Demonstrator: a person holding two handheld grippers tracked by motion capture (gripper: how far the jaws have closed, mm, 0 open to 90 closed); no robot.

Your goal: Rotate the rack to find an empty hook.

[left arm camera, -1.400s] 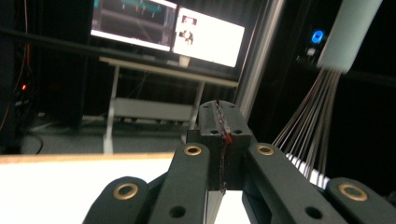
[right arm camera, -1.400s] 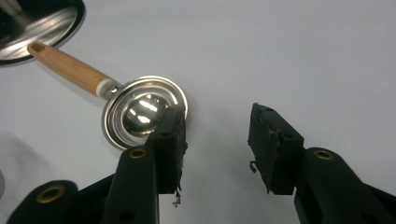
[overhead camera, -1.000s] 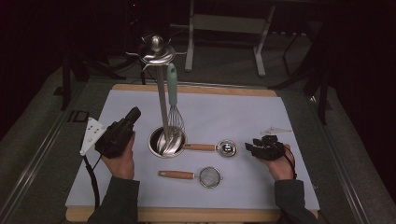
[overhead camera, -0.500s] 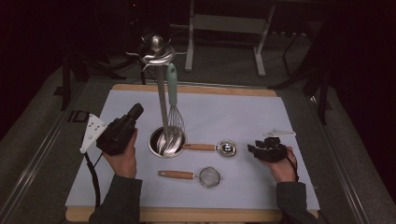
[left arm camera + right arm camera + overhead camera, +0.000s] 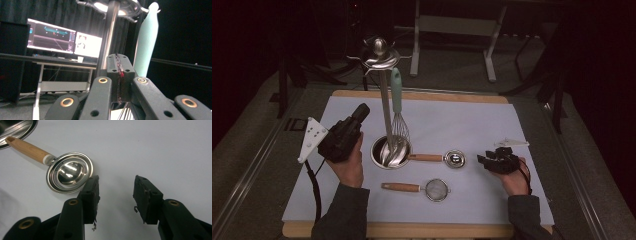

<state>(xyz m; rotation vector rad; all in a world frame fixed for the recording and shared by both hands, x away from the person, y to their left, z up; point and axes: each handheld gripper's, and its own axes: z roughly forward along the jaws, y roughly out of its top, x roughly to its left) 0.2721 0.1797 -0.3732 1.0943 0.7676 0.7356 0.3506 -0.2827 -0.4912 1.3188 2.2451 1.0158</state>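
Observation:
A steel utensil stand (image 5: pixel 384 107) rises from a round base (image 5: pixel 390 152) on the white mat. From its hooked top hangs a whisk with a mint handle (image 5: pixel 396 95). My left gripper (image 5: pixel 362 111) is shut and empty, tilted up just left of the stand. In the left gripper view its closed jaws (image 5: pixel 119 75) point at the pole (image 5: pixel 110 32) and the mint handle (image 5: pixel 147 42). A round steel spoon with a wooden handle (image 5: pixel 449 159) lies right of the base. My right gripper (image 5: pixel 484 160) is open beside it. The spoon bowl (image 5: pixel 68 172) lies just left of the open jaws (image 5: pixel 116 195).
A small strainer with a wooden handle (image 5: pixel 427 189) lies near the front of the white mat (image 5: pixel 462 125). The mat covers a wooden board. Two lit monitors (image 5: pixel 62 40) on a desk stand beyond the table. A metal frame (image 5: pixel 452 25) stands behind.
My left gripper has lifted a little and now sits slightly higher beside the stand. The right gripper has stayed where it was.

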